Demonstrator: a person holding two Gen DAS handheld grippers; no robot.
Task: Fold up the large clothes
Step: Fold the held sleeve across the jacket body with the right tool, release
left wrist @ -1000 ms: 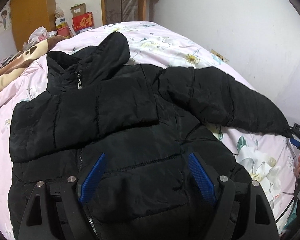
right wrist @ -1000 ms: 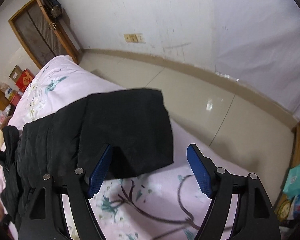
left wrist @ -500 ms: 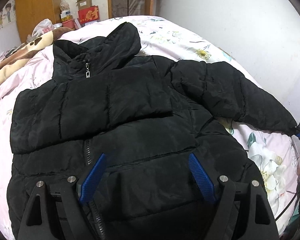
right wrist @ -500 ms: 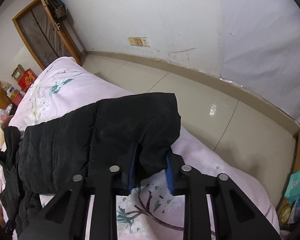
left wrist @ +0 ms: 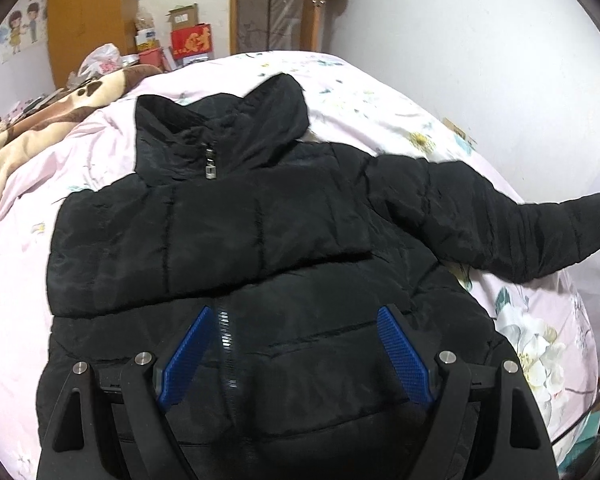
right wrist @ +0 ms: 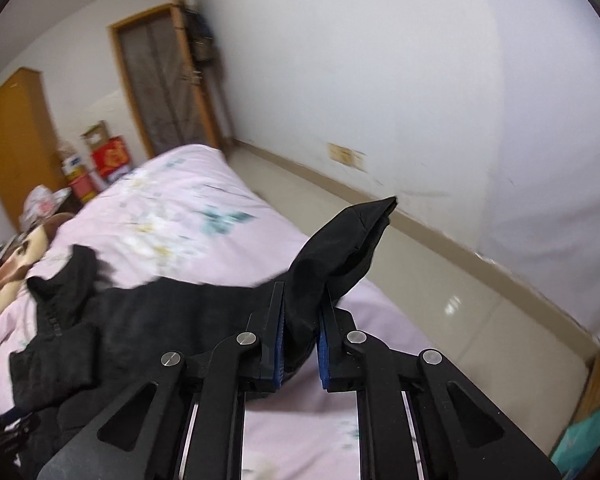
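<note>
Black padded jacket (left wrist: 260, 240) spread front-up on a bed with a pink floral sheet (left wrist: 359, 100), collar toward the far end, one sleeve folded across the chest. The left gripper (left wrist: 296, 344) hovers over the near hem beside the zip, its blue pads wide apart and gripping nothing. The right gripper (right wrist: 301, 332) is closing, its jaws pinching the cuff of the other sleeve (right wrist: 331, 256), which is raised off the sheet at the bed's right edge, above the tiled floor (right wrist: 439, 300).
</note>
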